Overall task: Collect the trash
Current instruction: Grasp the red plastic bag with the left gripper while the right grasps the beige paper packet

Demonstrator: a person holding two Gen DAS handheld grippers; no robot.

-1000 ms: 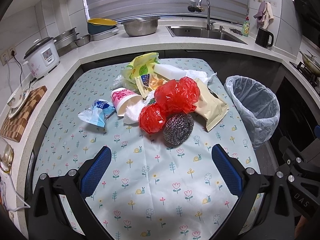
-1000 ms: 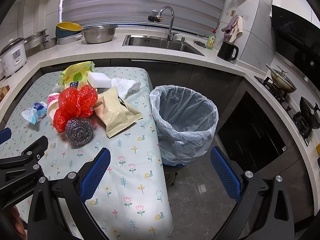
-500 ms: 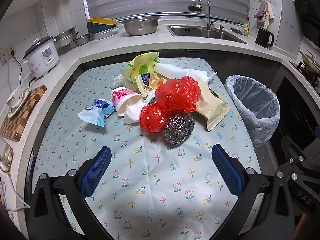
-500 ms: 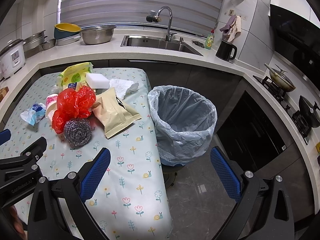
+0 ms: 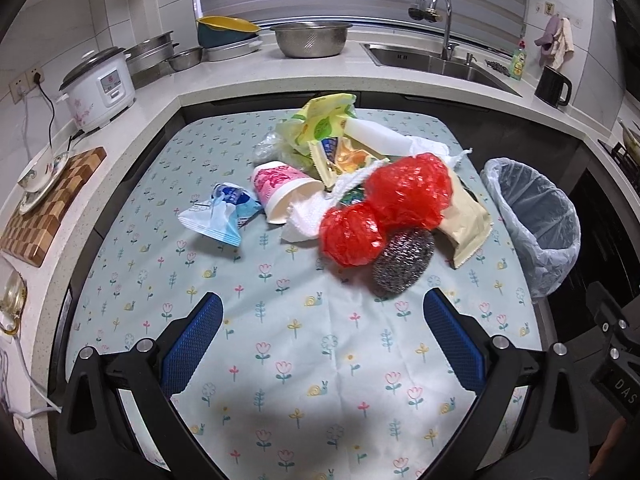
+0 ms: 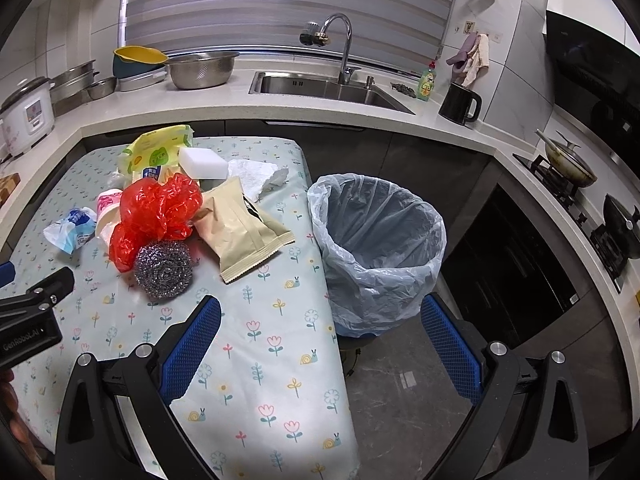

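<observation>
A heap of trash lies on the flowered tablecloth [image 5: 304, 360]: a red plastic bag [image 5: 384, 216], a steel scourer [image 5: 402, 266], a tan pouch [image 5: 466, 220], a pink paper cup [image 5: 280, 192], a blue-white wrapper [image 5: 220, 216] and a yellow wipes pack [image 5: 324, 120]. The lined bin [image 6: 378, 248] stands off the table's right edge. My left gripper [image 5: 320, 332] hovers open in front of the heap, nothing between its fingers. My right gripper [image 6: 320, 336] is open over the table edge, near the bin [image 5: 532, 220], with the scourer [image 6: 162, 266] and red bag [image 6: 160, 208] to its left.
Counters wrap around the table: a rice cooker [image 5: 100, 88] and wooden board [image 5: 48, 200] at left, steel bowls [image 5: 310, 38] and a sink [image 6: 328, 88] at the back, a black mug [image 6: 460, 104], and a stove [image 6: 580, 184] at right. Grey floor [image 6: 400, 400] lies beside the bin.
Both grippers have crept slightly forward towards the heap and bin. Nothing was grasped or moved on the table.
</observation>
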